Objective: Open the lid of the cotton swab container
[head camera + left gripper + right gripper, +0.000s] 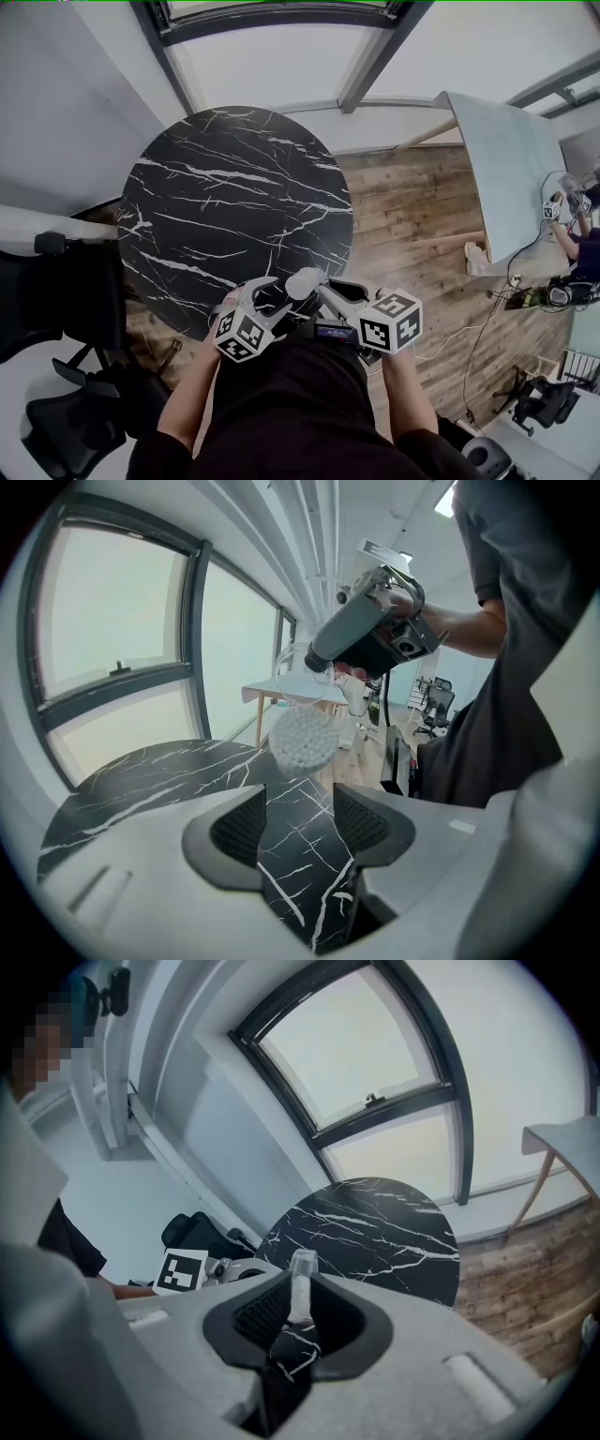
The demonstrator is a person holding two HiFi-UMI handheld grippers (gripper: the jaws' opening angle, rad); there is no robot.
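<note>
The cotton swab container (pixel 302 738) hangs in the air over the black marble table (pixel 141 780), its round face of white swab tips turned toward the left gripper view. A clear part of it runs up into my right gripper (pixel 323 658). In the right gripper view, that gripper (pixel 300 1307) is shut on a thin clear edge of the container (pixel 302 1274); I cannot tell whether this is lid or wall. My left gripper (pixel 298 822) is open just short of the container, with only table showing in its gap. In the head view the container (pixel 302 281) sits between both grippers at the table's near edge.
The round marble table (pixel 234 206) stands on a wooden floor (pixel 412 206). Black office chairs (pixel 66 309) are at the left. A pale table (pixel 506 159) stands at the right, with cables and another person (pixel 581 234) beyond it. Windows run along the far wall.
</note>
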